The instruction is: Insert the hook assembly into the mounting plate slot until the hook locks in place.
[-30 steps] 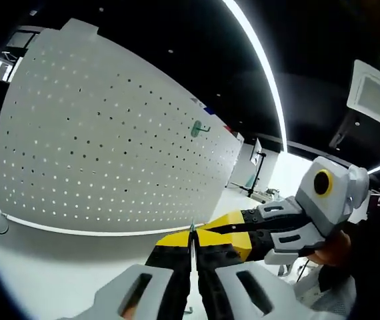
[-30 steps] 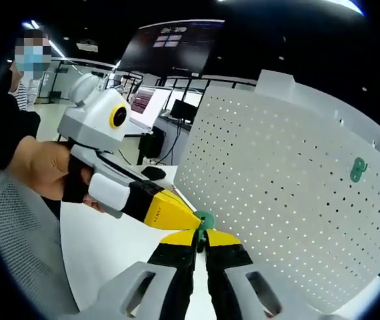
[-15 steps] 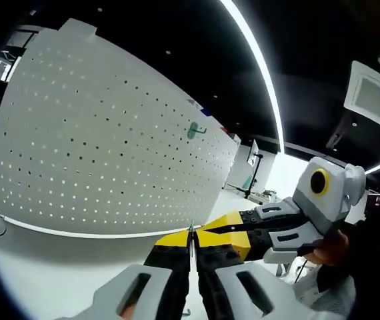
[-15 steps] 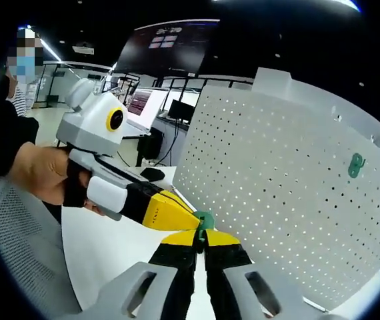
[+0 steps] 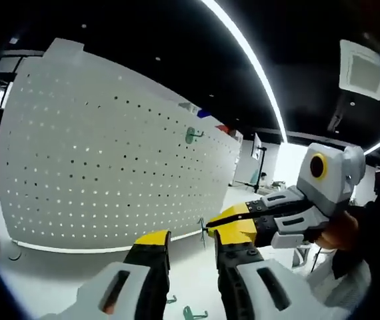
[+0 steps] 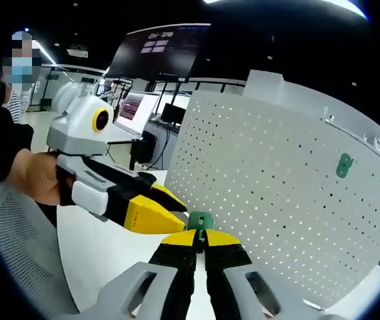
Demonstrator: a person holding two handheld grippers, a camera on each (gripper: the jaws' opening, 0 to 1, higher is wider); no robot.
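R gripper (image 6: 200,239) clenched on green hook (image 6: 200,220), short of pegboard (image 6: 277,193). L gripper (image 5: 189,241) jaws apart, holding nothing. Risk: thin grip lets hook twist, misses slot, maybe drops. One hook (image 5: 191,136) already hung.

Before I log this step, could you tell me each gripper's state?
Left gripper: open, holding nothing.
Right gripper: closed on the green hook.

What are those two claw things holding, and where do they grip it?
The right gripper pinches a small green hook by its lower end; the left gripper is open, holding nothing.
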